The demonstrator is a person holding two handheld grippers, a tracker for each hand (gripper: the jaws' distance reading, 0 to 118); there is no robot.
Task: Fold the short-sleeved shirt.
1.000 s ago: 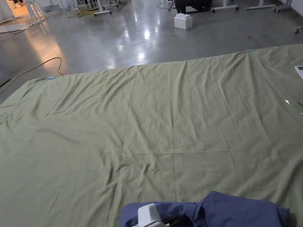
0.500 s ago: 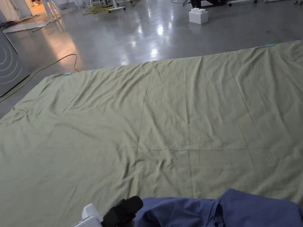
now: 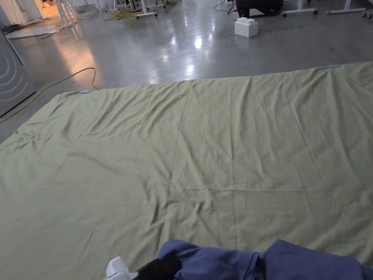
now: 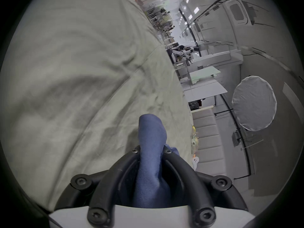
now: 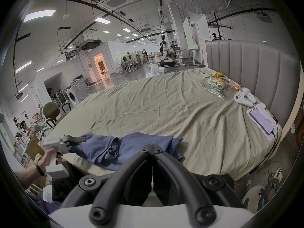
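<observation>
A blue short-sleeved shirt [image 3: 291, 262] lies crumpled along the near edge of a bed covered by a green sheet [image 3: 204, 146]. My left gripper [image 3: 171, 263] is at the shirt's left end. In the left gripper view its black jaws [image 4: 151, 151] are shut on a bunched fold of the blue shirt [image 4: 150, 132]. The right gripper view shows the left gripper [image 5: 79, 141], held by a hand, pinching that end of the shirt [image 5: 131, 142]. My right gripper [image 5: 152, 146] hovers just before the shirt's near right part, jaws pressed together with nothing between them.
Along the padded headboard [image 5: 246, 63] on the right lie a phone [image 5: 261, 122] on paper, two white controllers [image 5: 243, 98] and a plastic bag [image 5: 215, 83]. On the grey floor beyond the bed are a white foam block [image 3: 246, 26] and a yellow cable [image 3: 73, 74].
The head camera has swung a little. My left gripper has gone from the shirt's middle to its left end, and that end now bulges up at the jaws.
</observation>
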